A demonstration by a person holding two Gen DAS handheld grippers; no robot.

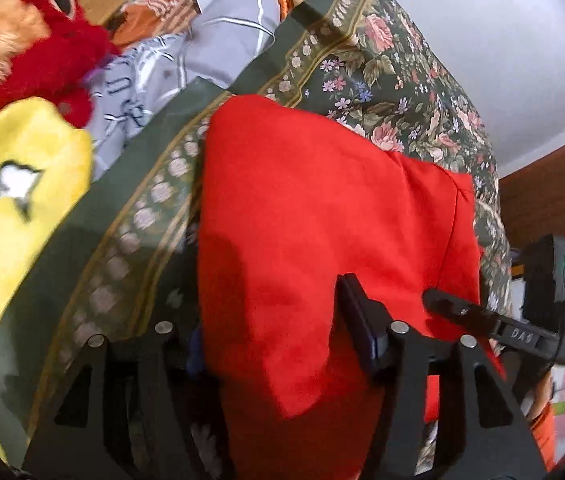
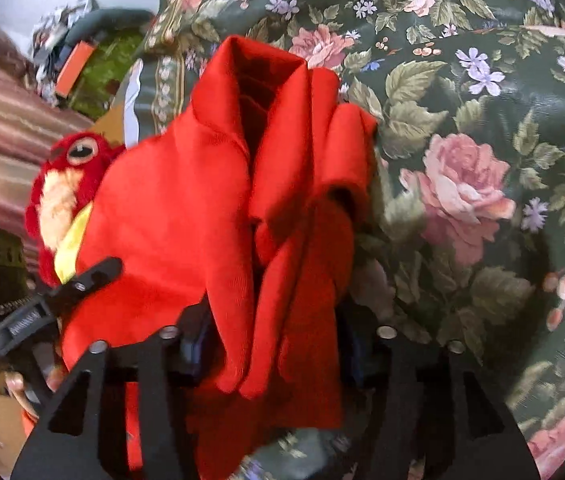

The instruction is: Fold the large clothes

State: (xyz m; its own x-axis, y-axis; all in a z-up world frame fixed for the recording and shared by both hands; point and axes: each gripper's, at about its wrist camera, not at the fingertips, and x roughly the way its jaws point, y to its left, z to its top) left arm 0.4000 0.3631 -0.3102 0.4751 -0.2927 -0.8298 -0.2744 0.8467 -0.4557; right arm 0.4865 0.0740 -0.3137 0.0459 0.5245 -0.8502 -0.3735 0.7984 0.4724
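Nearest to the left wrist camera, the left gripper [image 1: 270,328] has its two black fingers apart, and a fold of the red garment [image 1: 314,216] hangs down between them. The left finger is mostly hidden behind the cloth, so it is not possible to tell if the pads press on the fabric. At the right edge of this view the right gripper [image 1: 494,320] reaches in from the side over the same red cloth.

In the right wrist view, the right gripper [image 2: 274,344] also has its fingers apart, with a bunched, creased part of the red garment [image 2: 210,200] between them; whether they pinch it cannot be told. The left gripper [image 2: 62,292] appears at the left edge.

The red garment lies on a dark green floral bedspread [image 1: 398,80], which spreads behind and to the right of it. Beside the garment, to the left, there is a yellow cloth [image 1: 14,200], and further back a red plush toy [image 1: 54,40] with a big eye. Behind it lies a grey-blue patterned fabric [image 1: 222,32], and beyond that a white wall [image 1: 502,40].
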